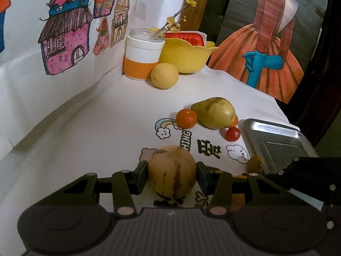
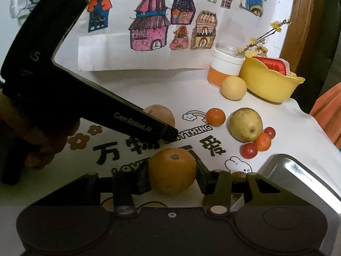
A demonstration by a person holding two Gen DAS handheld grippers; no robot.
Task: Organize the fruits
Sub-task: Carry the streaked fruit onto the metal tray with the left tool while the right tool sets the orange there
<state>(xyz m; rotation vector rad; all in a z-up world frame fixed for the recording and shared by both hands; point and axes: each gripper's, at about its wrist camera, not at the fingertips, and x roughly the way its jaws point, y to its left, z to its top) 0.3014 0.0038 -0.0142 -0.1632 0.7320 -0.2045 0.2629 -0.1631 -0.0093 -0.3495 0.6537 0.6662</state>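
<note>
— While the left gripper (image 1: 172, 173) is clamping its jaws on a brown, streaked round fruit (image 1: 171, 171) low over the tabletop (image 1: 96, 128), what is staying hidden?

— Its arm is covering most of that fruit in the right wrist view. A small brownish thing (image 1: 255, 163) beside the steel tray (image 1: 277, 140) is too blurred to name, and the tray is running off the frame edge.

— And the right gripper (image 2: 173, 176)?

— Its jaws are pressing on both sides of an orange (image 2: 172, 170), just beside the tray.

— What are the containers holding?

— The tray is showing nothing inside. The yellow bowl (image 1: 187, 57) is holding a red-and-white thing I cannot identify. The orange-banded jar (image 1: 142, 57) is holding a twig with yellow blossoms (image 1: 179, 19).

— Loose fruit?

— A pear (image 1: 214, 113), a mandarin (image 1: 186, 118), a cherry tomato (image 1: 233, 134) and a yellow fruit (image 1: 164, 75) are lying on the tabletop.
</note>
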